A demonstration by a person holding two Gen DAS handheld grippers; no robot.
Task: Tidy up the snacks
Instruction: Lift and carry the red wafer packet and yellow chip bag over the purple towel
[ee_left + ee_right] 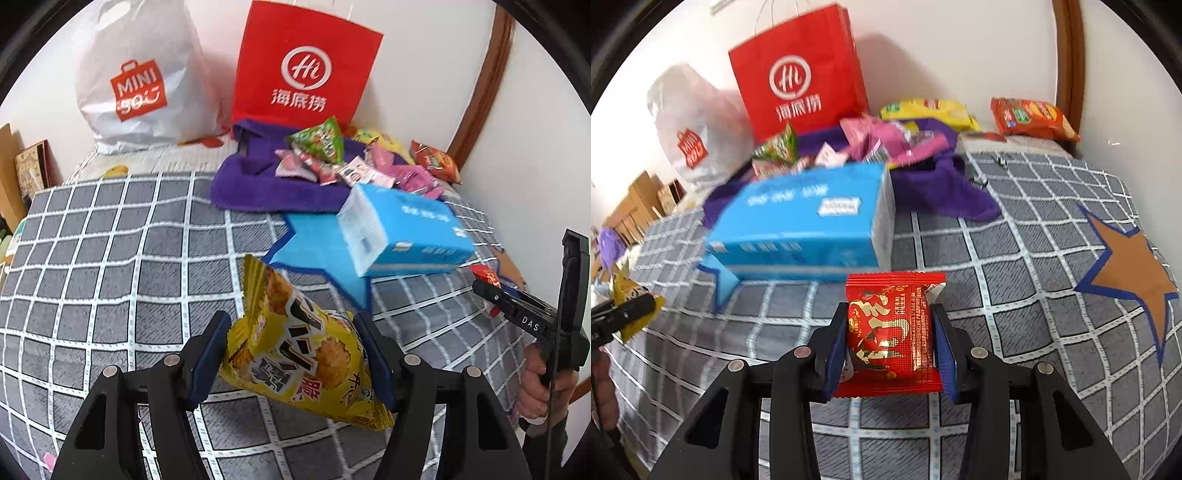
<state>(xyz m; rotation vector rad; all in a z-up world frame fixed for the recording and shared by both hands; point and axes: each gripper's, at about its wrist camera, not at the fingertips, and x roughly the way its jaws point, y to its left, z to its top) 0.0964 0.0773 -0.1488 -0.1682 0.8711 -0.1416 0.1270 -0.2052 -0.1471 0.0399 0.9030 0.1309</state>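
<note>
Your left gripper [295, 354] held a yellow packet [295, 354]; your right gripper [891, 332] a red-and-gold one [891, 332]. At twelve o'clock sat a blue box [805, 225] on the grey, white-checked cover [1015, 266].

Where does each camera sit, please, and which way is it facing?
Left wrist: on the left tongs, looking across the checked bed toward the wall; they clamp a yellow snack bag; the person's other hand shows at right.
Right wrist: on the right tongs, facing likewise, clamping a red packet.
Shared: blue box, red paper bag.
</note>
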